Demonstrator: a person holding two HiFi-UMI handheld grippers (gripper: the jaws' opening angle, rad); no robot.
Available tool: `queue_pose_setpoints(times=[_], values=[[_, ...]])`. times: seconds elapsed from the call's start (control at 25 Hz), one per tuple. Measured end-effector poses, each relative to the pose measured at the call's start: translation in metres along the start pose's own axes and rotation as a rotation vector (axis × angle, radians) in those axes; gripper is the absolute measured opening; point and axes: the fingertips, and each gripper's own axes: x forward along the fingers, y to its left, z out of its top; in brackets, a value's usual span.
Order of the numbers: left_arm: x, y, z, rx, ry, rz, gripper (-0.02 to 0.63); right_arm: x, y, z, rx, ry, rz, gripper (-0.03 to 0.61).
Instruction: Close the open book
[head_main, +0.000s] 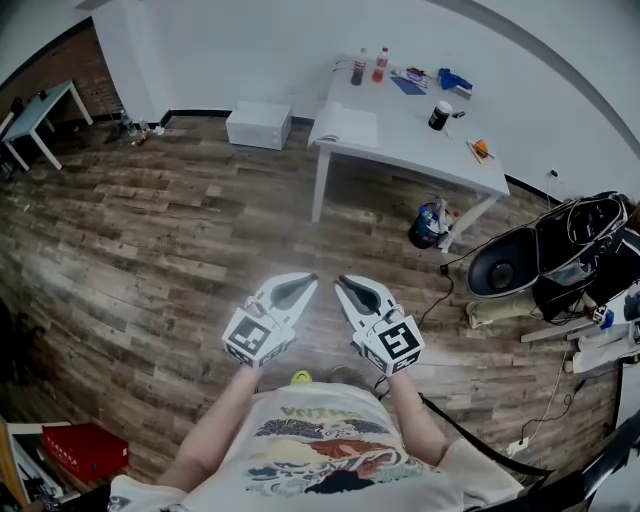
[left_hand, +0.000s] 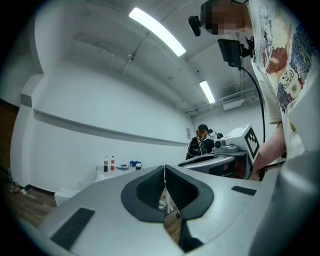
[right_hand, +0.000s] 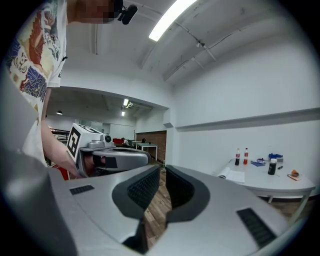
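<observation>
Book (head_main: 345, 125), lying open, sits at the left end of a white table (head_main: 410, 130) in the upper middle of the head view, with two bottles (head_main: 358, 68) behind it near the wall. Well below it, at centre frame above the wooden floor (head_main: 150, 260), the left gripper (head_main: 312, 279) and the right gripper (head_main: 341, 281) hang side by side, far from the table.

In the left gripper view the jaws fill the lower centre, their tips pressed together with nothing held. The table shows small at lower left with the bottles on it; the book cannot be picked out there. The right gripper appears at mid right.

In the right gripper view the jaws stand a thin slit apart at lower centre, floor showing through and nothing between them. The open book (right_hand: 231, 174) lies at mid right, on the table's near end.
</observation>
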Motion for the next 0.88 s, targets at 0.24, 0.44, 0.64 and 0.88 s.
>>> queue_pose_setpoints(times=[0.24, 0.44, 0.64, 0.88], values=[[0.001, 0.011, -0.005, -0.014, 0.003, 0.009, 0.012, 0.008, -0.006, -0.005, 0.002, 0.022, -0.002, 0.034], [0.014, 0.026, -0.012, -0.052, 0.007, 0.031, 0.012, 0.019, -0.025, -0.008, 0.009, 0.034, 0.005, 0.034], [0.028, 0.040, -0.016, -0.055, 0.012, 0.041, 0.012, 0.032, -0.047, -0.012, 0.030, 0.033, 0.016, 0.034], [0.046, 0.066, -0.023, -0.050, 0.035, 0.053, 0.012, 0.054, -0.074, -0.014, 0.041, 0.041, 0.038, 0.034]])
